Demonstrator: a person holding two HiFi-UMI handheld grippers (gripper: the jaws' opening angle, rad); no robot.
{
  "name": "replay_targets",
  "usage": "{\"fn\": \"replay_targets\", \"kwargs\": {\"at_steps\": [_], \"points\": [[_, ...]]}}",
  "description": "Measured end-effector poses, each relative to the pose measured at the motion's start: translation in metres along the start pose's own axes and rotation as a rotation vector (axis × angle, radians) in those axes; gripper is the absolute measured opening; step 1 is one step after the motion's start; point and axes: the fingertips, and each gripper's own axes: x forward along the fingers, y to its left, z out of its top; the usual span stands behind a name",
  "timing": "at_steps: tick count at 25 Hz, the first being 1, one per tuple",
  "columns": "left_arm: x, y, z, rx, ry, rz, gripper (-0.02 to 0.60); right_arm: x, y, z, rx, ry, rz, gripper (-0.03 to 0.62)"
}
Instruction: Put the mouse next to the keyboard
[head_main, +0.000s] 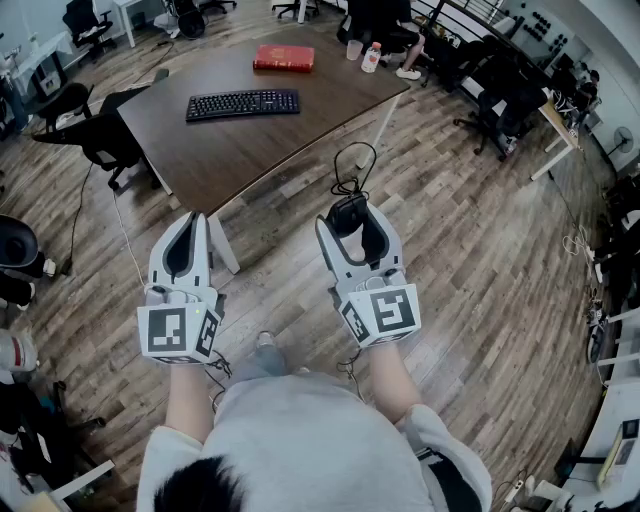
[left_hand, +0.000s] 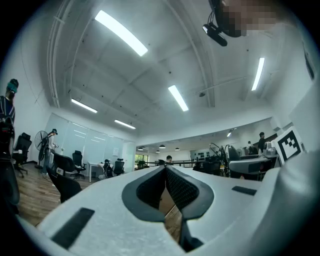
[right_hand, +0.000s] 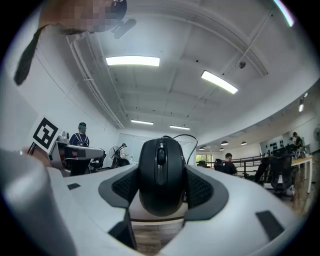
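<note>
Looking down past a grey-sleeved torso, cut off at the bottom edge of the head view, both forearms reach forward with a gripper each.

The left gripper (head_main: 193, 222) has its jaws drawn together. In its own view the pads meet at the tips with nothing between them, and only a sliver of wood floor shows through the gap lower down.

The right gripper (head_main: 350, 218) is spread wide and clamps the black mouse (head_main: 348, 213). In the right gripper view the mouse (right_hand: 161, 175) stands nose-up between the textured pads (right_hand: 125, 186), which cover both of its flanks. Its wheel and top shell are plain, but its underside cannot be seen. From the head view only the upper part of the mouse shows above the white jaw shells. Its cable (head_main: 352, 170) loops loosely beyond it, and where the cable ends cannot be traced.

Farther off, well apart from both grippers, stands the dark wooden table (head_main: 250, 150). The keyboard (head_main: 243, 104) lies on it, so the mouse is held in the air well short of it. Behind the keyboard rests a red book (head_main: 284, 58). At the far edge sit a cup (head_main: 354, 49) and a bottle (head_main: 371, 58), both too small to read.
</note>
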Motion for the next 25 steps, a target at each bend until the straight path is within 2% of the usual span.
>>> {"fn": "replay_targets", "kwargs": {"at_steps": [19,25], "points": [[0.026,0.032,-0.003,0.000,-0.004,-0.021,0.011,0.038,0.007,-0.004,-0.026,-0.004,-0.028,0.245],[0.050,0.052,-0.003,0.003,-0.018,-0.036,0.011,0.063,0.000,-0.006,0.030,-0.033,-0.060,0.245]]}}
